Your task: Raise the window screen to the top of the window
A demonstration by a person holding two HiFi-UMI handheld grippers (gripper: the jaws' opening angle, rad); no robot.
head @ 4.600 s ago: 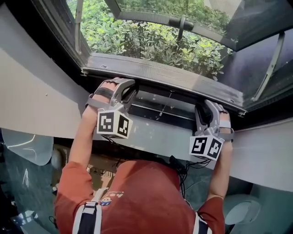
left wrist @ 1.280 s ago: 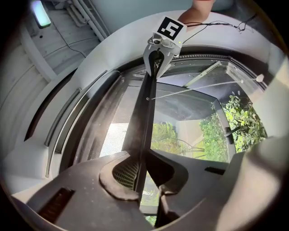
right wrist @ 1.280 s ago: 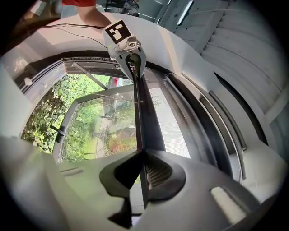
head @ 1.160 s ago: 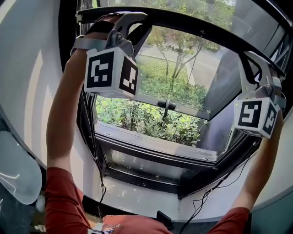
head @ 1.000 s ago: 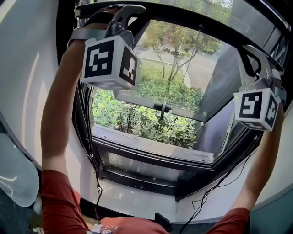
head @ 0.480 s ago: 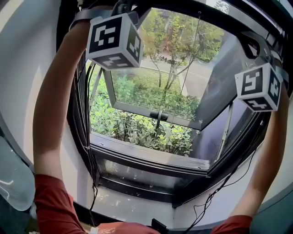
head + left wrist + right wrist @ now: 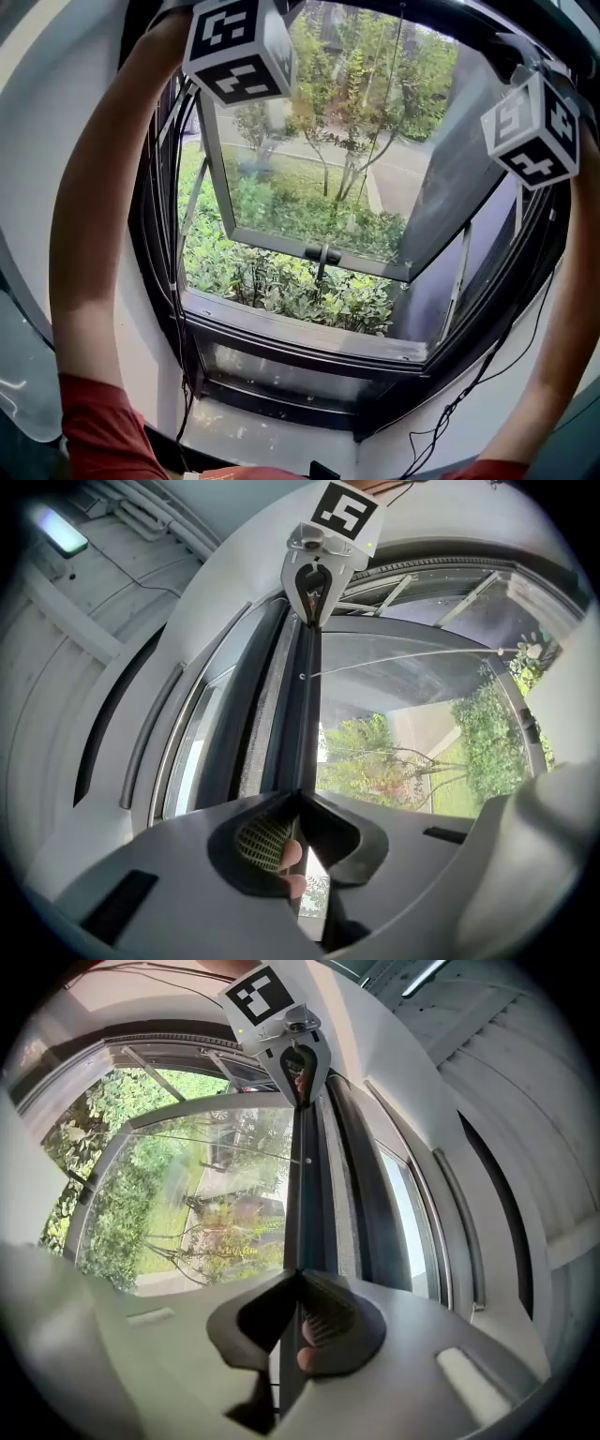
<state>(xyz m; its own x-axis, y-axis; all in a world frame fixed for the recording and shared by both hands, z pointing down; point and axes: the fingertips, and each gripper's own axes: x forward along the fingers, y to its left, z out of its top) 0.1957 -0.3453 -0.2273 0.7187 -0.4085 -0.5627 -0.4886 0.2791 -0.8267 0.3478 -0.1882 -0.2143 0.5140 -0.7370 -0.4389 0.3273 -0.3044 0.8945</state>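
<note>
The window screen's dark bottom bar [image 7: 302, 714] runs straight away from my left gripper [image 7: 300, 795], whose jaws are shut on it. At the bar's far end in that view is my right gripper [image 7: 317, 574]. In the right gripper view the same bar [image 7: 302, 1204] is pinched in my right gripper [image 7: 298, 1275], with the left gripper [image 7: 298, 1058] at its other end. In the head view only the marker cubes show, the left [image 7: 236, 45] and the right [image 7: 532, 117], both near the picture's top. The bar [image 7: 459, 21] spans between them, close under the window frame's top.
Below the bar an outward-opening glass sash [image 7: 319, 178] with a dark handle [image 7: 322, 254] stands ajar over shrubs. The sill [image 7: 309, 326] lies at the bottom. Cables hang along the left frame [image 7: 174, 281] and at lower right [image 7: 450, 412]. A ceiling lamp [image 7: 56, 532] is overhead.
Both grippers have gone up with the bar from sill height to near the frame's top. More of the window opening now shows beneath them.
</note>
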